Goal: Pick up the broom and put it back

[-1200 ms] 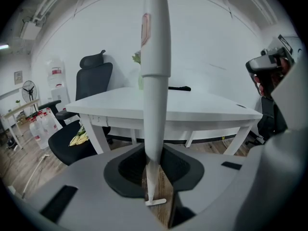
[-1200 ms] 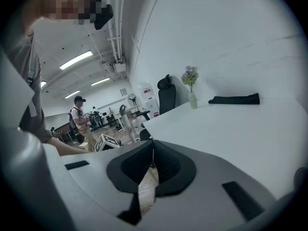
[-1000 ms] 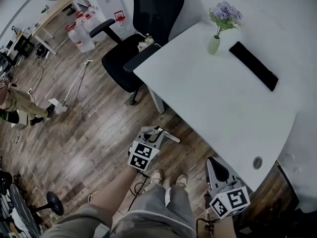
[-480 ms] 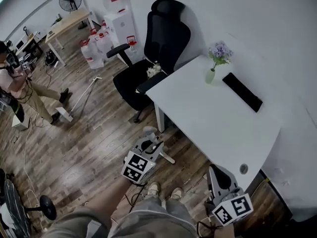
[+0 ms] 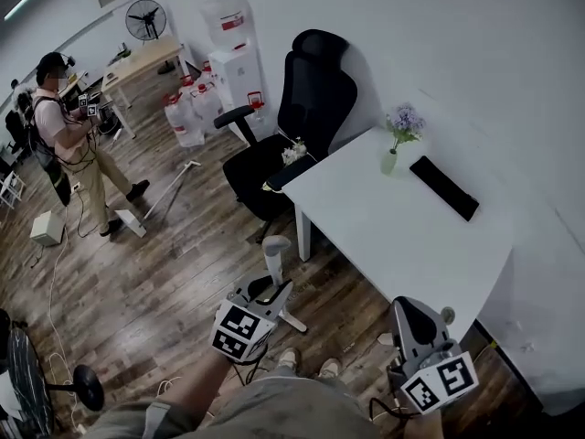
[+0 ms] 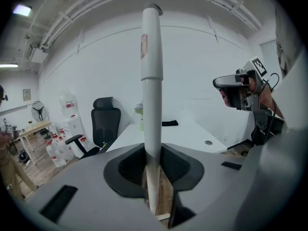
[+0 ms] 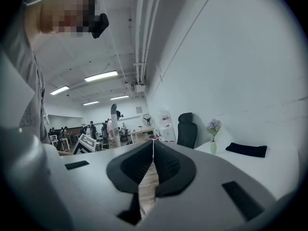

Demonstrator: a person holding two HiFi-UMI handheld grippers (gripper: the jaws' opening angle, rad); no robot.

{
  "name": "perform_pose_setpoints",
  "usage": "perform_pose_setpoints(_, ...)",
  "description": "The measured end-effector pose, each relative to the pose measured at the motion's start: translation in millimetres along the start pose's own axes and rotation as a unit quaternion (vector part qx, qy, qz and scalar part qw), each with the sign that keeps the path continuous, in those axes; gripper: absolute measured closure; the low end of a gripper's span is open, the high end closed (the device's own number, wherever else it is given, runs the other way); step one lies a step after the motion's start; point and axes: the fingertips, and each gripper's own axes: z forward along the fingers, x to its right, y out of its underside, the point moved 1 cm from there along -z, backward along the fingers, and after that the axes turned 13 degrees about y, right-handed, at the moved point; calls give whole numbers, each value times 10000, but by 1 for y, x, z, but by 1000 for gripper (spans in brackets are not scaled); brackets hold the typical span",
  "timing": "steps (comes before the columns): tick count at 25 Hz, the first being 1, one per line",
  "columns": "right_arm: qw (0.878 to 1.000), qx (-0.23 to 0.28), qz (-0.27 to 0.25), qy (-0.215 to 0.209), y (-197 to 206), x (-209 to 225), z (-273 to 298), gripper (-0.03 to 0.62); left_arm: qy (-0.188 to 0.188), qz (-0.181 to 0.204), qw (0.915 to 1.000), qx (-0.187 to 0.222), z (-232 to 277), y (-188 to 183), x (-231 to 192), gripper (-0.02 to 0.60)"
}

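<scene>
Left claw clenched on the white-handled broom, upright before the person's feet; right claw closed on nothing
Carrying it well, I judge, calls for a firm grip, the pole vertical and its lower end off the brown wooden floor, the idle right claw aside. Around, from the left: a standing person in a light top, a second long white pole lying on the floor, a black office chair, then the white bench bearing a green vase of purple flowers and a flat black slab. The chair and bench corner, nearest the broom, could catch a swinging pole
</scene>
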Motion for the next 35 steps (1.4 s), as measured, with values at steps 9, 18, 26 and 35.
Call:
perform_pose_setpoints(9, 9996, -269, 79, -90, 14, -9, -13, 562, 49, -74, 10000, 46, -25, 0, 18, 485)
perform_pose_setpoints(18, 9987, -240, 280, 349, 19, 7, -31, 562, 640, 89, 9979, 54, -2, -11, 53, 485)
perform_pose_setpoints(26, 9941, -188, 473, 954, 29, 37, -49, 562, 1362, 419, 9897, -133, 52, -15, 83, 485)
perform_pose_setpoints(35, 9840, -388, 699, 1594, 68, 67, -68, 562, 1941, 552, 9786, -394, 113, 5, 117, 485)
